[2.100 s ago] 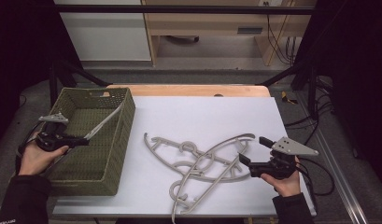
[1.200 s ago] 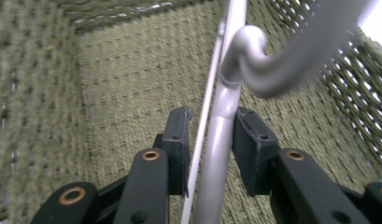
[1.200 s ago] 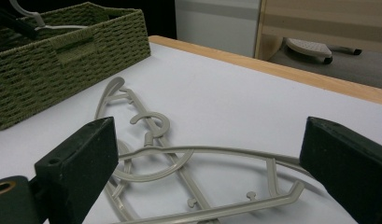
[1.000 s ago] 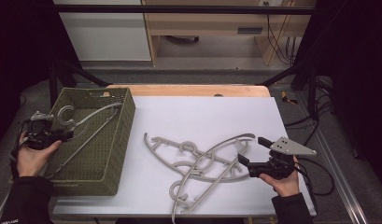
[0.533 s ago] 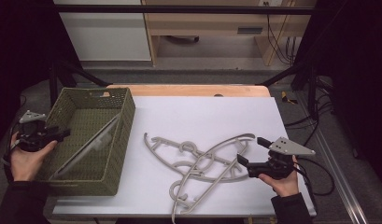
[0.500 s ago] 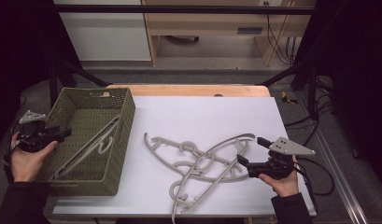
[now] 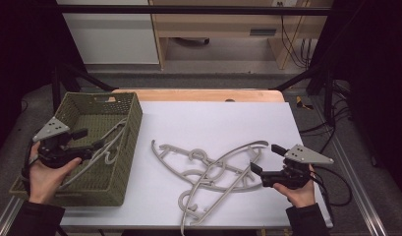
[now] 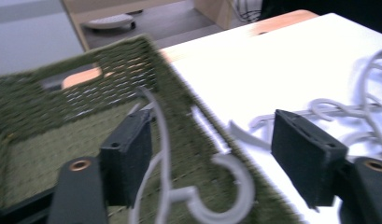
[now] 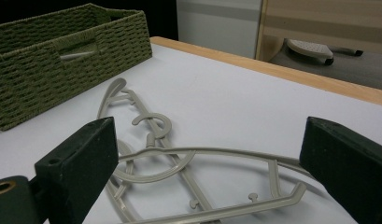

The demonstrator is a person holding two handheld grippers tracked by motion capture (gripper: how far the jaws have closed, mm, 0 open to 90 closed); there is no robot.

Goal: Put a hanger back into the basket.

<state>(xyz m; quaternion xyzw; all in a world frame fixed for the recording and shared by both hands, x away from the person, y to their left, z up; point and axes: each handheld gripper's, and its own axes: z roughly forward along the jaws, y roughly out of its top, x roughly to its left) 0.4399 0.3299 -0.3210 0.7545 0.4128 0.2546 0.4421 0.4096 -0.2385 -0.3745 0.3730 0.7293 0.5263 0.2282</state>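
one hanger [image 7: 102, 147] lies half hidden behind the basket [image 7: 122, 169] wall.

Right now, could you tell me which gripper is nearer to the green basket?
Left. The left gripper hovers over the green basket, above the hanger inside it. The right gripper sits across the table by the loose hangers.
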